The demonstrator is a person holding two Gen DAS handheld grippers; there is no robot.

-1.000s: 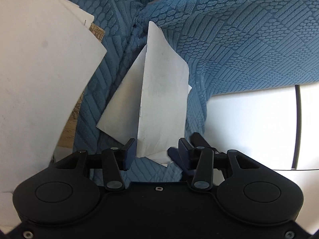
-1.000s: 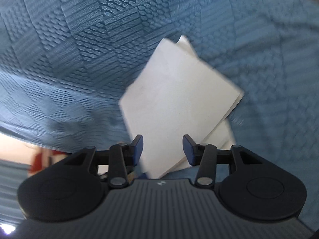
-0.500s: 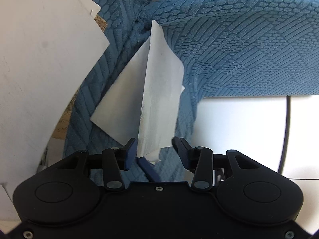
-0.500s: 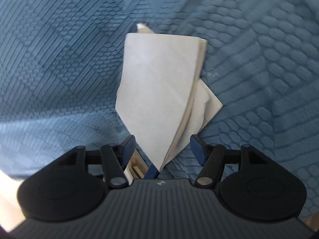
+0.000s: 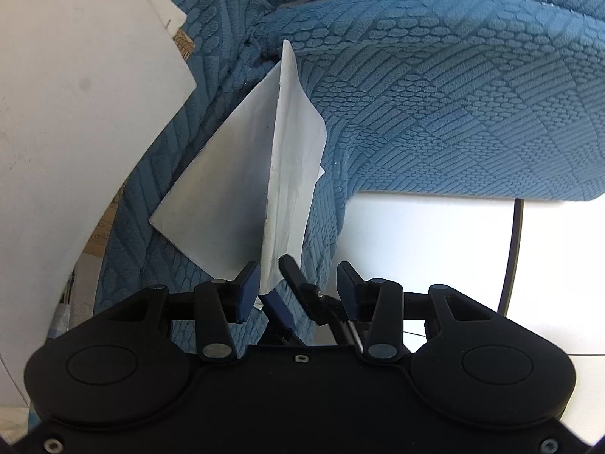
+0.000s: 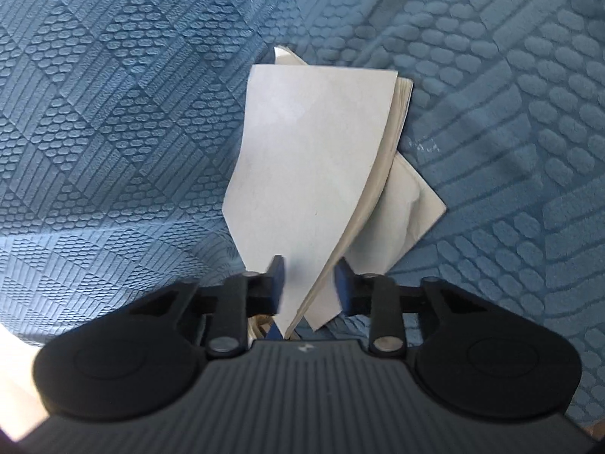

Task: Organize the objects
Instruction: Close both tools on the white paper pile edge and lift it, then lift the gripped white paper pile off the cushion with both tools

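One booklet corner, two grippers: left gripper jaws apart, right gripper just clamped on it

Booklet near corner hidden behind right gripper; jaws motion-blurred.

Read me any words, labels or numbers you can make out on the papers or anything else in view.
None can be read.
White booklet: cover blank.
Brown cardboard behind the white board: dark printing, too small and cut off to read.
Right hand-held gripper body: a tiny pale mark, too small to read.
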